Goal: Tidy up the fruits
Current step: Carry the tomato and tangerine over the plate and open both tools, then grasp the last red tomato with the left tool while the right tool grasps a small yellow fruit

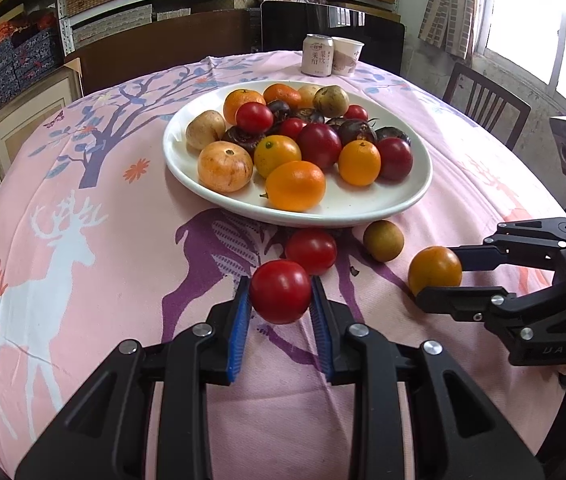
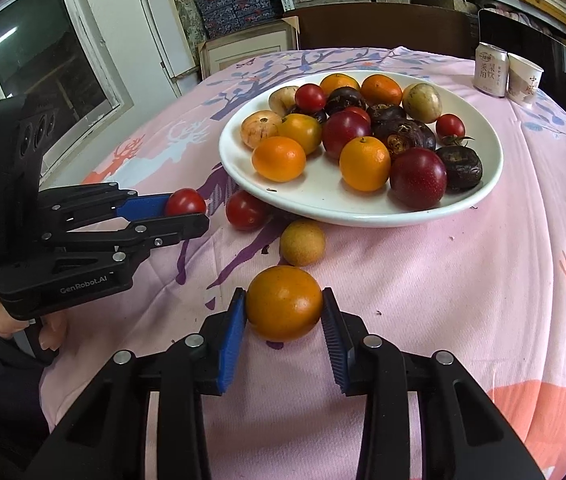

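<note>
left wrist view: red tomato (image 1: 281, 291) pinched within left hand-held gripper (image 1: 280, 300).

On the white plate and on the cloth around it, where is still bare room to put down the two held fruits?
The white plate has a bare strip along its near rim, in front of the oranges and the dark red plum. Its middle and far side are crowded. On the cloth, the spot under the near rim is taken by a loose tomato and a brown fruit; cloth right of them is bare.
</note>
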